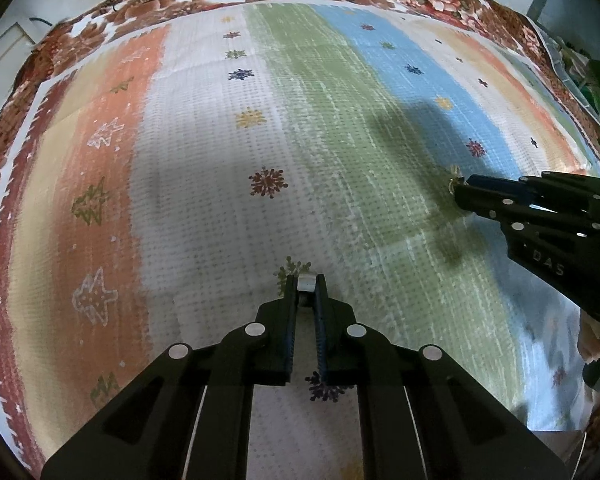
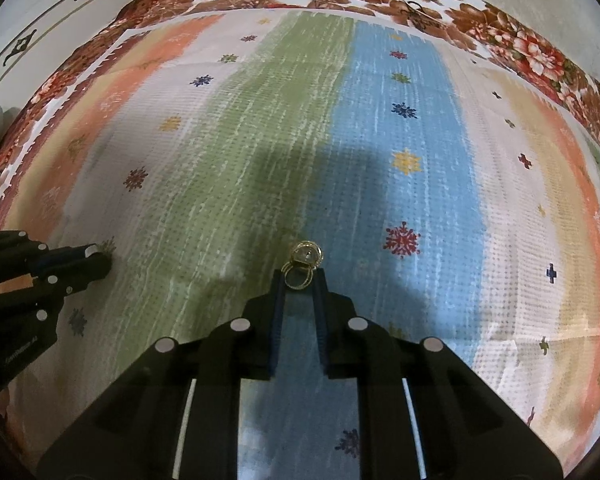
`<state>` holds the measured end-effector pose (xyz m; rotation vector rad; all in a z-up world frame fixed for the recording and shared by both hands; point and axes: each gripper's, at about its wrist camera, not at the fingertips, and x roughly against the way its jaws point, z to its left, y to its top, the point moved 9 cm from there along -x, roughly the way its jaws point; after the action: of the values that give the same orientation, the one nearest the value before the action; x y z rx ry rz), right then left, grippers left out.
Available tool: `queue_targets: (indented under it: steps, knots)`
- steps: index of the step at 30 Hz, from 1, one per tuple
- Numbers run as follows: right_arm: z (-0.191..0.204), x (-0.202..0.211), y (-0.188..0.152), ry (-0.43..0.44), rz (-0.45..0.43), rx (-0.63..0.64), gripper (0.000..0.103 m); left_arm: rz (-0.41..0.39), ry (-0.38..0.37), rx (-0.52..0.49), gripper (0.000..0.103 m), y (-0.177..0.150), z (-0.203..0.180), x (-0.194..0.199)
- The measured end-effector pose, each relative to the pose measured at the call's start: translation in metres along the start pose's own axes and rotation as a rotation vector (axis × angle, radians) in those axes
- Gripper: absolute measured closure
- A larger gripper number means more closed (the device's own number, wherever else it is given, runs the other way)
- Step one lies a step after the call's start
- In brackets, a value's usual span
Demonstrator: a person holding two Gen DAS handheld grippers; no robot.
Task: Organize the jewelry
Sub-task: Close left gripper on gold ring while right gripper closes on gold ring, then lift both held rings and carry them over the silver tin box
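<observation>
My left gripper (image 1: 305, 280) was nearly pressed together, pinching a small silver ring (image 1: 305, 282) at its fingertips, low over the white stripe of the striped mat (image 1: 260, 128) that covered the bed. My right gripper (image 2: 300, 274) was drawn in almost as far, its tips clamped on the loops of a gold ring (image 2: 304, 262) whose round top stood just past them, above the seam between the mat's green and blue stripes. The two grippers were well apart.
</observation>
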<state>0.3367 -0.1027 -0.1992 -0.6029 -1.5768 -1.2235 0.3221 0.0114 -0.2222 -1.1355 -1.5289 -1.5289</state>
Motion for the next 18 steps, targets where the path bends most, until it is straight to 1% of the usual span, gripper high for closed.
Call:
queue_targets:
  steps: [6,13,18]
  knots:
    - [0.0,0.02,-0.003,0.001,-0.021,-0.003,0.088,-0.032,-0.007,0.014,0.095,0.002,0.0,0.016]
    - [-0.001,0.046,-0.009,0.003,-0.05,-0.019,0.088,-0.065,-0.02,0.025,0.095,0.002,-0.009,0.038]
    - [0.001,0.073,-0.01,0.017,-0.088,-0.042,0.088,-0.091,-0.034,0.032,0.095,-0.001,-0.016,0.055]
